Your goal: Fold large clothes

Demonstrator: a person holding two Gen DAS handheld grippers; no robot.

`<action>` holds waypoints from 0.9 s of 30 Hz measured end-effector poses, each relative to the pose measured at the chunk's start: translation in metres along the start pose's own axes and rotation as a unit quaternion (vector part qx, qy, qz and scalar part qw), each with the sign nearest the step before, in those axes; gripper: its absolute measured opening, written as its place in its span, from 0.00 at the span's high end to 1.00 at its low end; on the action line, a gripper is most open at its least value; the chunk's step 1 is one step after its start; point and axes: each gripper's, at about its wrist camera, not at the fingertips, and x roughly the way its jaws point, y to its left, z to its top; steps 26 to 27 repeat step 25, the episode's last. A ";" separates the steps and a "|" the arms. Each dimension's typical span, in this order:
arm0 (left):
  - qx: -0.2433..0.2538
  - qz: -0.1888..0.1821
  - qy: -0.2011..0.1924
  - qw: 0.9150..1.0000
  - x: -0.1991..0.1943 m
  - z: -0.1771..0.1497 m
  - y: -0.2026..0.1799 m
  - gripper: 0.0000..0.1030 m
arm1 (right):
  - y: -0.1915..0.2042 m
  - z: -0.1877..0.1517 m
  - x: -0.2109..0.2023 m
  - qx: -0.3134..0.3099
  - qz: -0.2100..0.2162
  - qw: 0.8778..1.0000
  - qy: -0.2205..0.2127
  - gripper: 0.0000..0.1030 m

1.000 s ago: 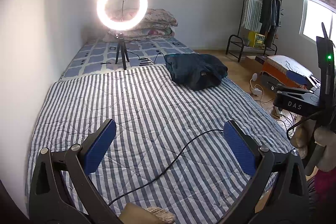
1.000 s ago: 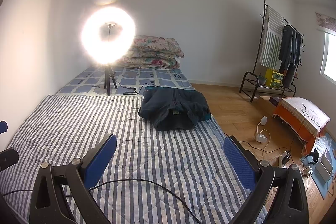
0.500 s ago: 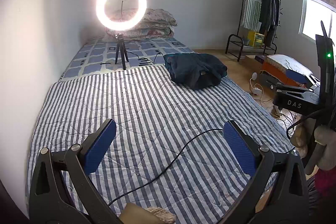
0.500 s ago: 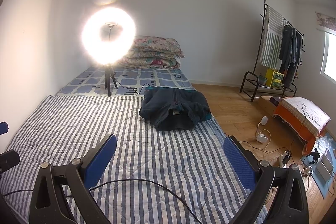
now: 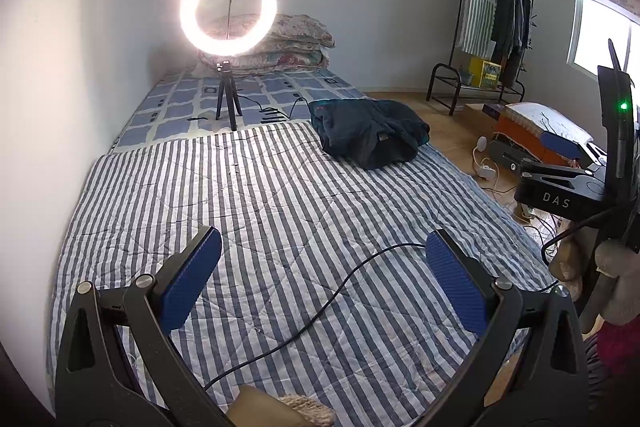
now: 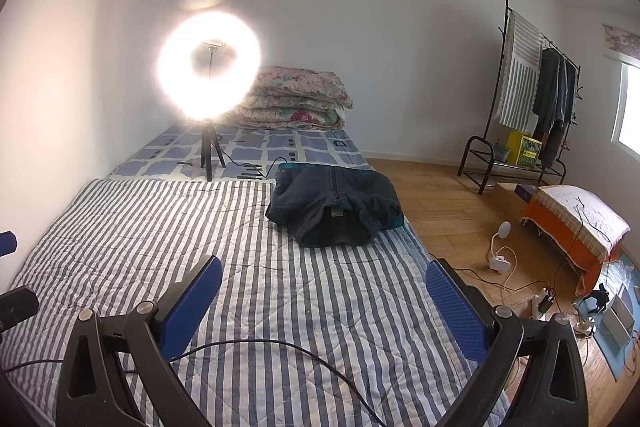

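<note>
The left tongs and the right tongs are both wide open and hold nothing. The dark jacket lies crumpled on the striped bed, well apart from them.

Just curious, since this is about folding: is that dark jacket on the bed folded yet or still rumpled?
Partly bundled, not neatly folded: the dark jacket lies in a lumpy heap on the striped quilt, its collar and edges bunched unevenly.

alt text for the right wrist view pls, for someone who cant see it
The open right gripper hovers empty over a blue-and-white striped quilt on a bed, pointing toward a dark crumpled jacket farther up. Behind it stand a lit ring light and stacked floral bedding; a clothes rack stands right.
</note>
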 end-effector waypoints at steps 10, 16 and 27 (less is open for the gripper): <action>0.003 0.008 0.003 1.000 0.004 0.000 0.004 0.00 | 0.002 -0.001 0.003 0.000 -0.001 1.000 0.002 0.00; 0.005 0.016 0.004 1.000 0.007 -0.001 0.006 0.00 | 0.005 -0.002 0.002 -0.002 -0.003 1.000 0.004 0.00; 0.008 0.034 -0.009 0.999 0.003 -0.002 0.006 0.00 | 0.005 -0.005 0.003 0.002 -0.002 1.000 0.007 0.00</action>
